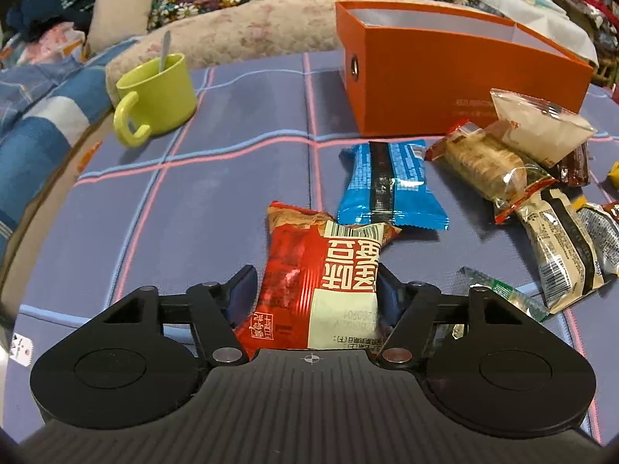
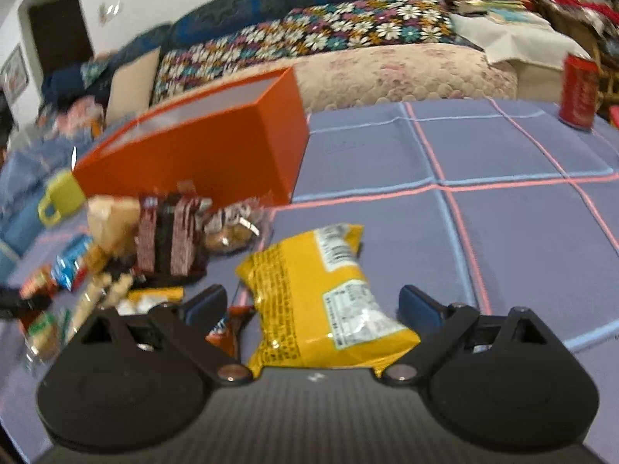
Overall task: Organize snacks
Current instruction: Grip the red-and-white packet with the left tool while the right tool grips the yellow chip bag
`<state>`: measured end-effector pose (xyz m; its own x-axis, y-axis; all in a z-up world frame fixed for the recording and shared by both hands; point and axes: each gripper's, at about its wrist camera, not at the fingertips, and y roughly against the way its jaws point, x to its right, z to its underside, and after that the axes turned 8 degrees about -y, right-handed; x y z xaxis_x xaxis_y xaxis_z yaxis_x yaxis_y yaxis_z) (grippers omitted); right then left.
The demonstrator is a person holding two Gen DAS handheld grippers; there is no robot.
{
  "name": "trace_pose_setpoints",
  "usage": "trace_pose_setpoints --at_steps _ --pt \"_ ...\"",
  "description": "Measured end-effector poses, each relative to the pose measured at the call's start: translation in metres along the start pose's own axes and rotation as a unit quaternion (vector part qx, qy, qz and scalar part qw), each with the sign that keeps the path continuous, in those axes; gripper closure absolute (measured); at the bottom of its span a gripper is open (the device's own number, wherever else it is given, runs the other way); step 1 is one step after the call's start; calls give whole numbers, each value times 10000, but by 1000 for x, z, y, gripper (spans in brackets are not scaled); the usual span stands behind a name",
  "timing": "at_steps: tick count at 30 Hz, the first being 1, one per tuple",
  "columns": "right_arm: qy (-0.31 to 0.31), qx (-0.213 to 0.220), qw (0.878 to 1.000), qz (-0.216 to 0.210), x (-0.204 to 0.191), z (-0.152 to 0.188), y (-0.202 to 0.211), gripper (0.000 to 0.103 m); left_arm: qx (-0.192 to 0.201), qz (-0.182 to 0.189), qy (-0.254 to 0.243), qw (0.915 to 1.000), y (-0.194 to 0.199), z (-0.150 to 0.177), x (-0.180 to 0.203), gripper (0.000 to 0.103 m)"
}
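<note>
The left claw [image 1: 315, 282], low in the middle of the left wrist picture, is pinched on a red and cream crinkly plastic snack packet [image 1: 317, 282]; both blue pads are pressed against the packet's sides, and its top end sticks out past them toward the middle of the frame. Just past it, a blue shiny wrapped snack bar [image 1: 390, 185] is seen lying flat on the purple checked cloth [image 1: 232, 178], and to the right a heap of other small wrapped snacks [image 1: 541, 193] is spread out. In the upper right, an open orange cardboard box [image 1: 445, 89] is standing, with its white inside showing and nothing seen in it. In the upper left, a lime green mug with a spoon [image 1: 158, 92] is set well apart from the snacks. In the right wrist picture, the right claw [image 2: 313, 301] is spread wide, and a yellow crinkly snack bag [image 2: 321, 297] is lying between the pads with gaps on both sides, so it is not gripped yet. The orange box is seen in the upper left of that blurry frame. The step in hand is judged to be the picking up of two snacks. Next, the red packet should be lifted and carried over the box rim, then let go inside, while the right claw is closed on the yellow bag.
</note>
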<state>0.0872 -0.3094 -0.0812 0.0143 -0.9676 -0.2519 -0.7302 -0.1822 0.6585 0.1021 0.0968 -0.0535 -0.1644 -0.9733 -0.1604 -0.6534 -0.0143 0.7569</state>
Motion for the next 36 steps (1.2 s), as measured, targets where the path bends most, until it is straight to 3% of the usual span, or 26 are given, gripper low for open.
trace_pose_setpoints --at_steps 4,6,8,11,13,15,21,22,24,25,28,32,36 --pt "40 7 10000 32 1 0 -4 9 -28 -70 5 10000 -1 0 0 64" --pt "3 36 10000 44 3 0 -4 9 -77 -129 2 9999 -2 0 1 49" --pt "-50 56 10000 33 5 1 -3 9 -89 -114 -32 9999 -2 0 3 46" --pt "-66 109 9997 203 10 1 -2 9 -41 -17 -68 10000 -3 1 4 47" --pt "-59 145 9992 372 14 1 -2 9 -7 79 -23 10000 -3 1 3 54" --pt "-99 162 9989 437 15 1 -1 9 -7 258 95 9996 -4 0 0 68" --pt "133 166 9985 511 10 4 -4 9 -19 225 169 9996 -3 -1 0 70" --pt "112 167 9986 495 11 4 -3 9 -38 194 180 9996 -4 -2 2 68" --pt "-9 169 9989 442 14 2 -3 9 -113 102 199 9997 -7 -5 5 49" --pt "-77 168 9990 409 16 0 -2 9 -147 71 216 9996 -8 -6 6 46" --pt "-65 150 9992 351 19 -3 -4 9 -193 159 227 9994 -11 -8 7 43" --pt "290 195 9985 424 15 1 -8 9 -140 127 171 9997 -14 -6 6 28" --pt "732 194 9961 454 4 3 -15 9 -136 266 285 9991 -20 -8 3 26"
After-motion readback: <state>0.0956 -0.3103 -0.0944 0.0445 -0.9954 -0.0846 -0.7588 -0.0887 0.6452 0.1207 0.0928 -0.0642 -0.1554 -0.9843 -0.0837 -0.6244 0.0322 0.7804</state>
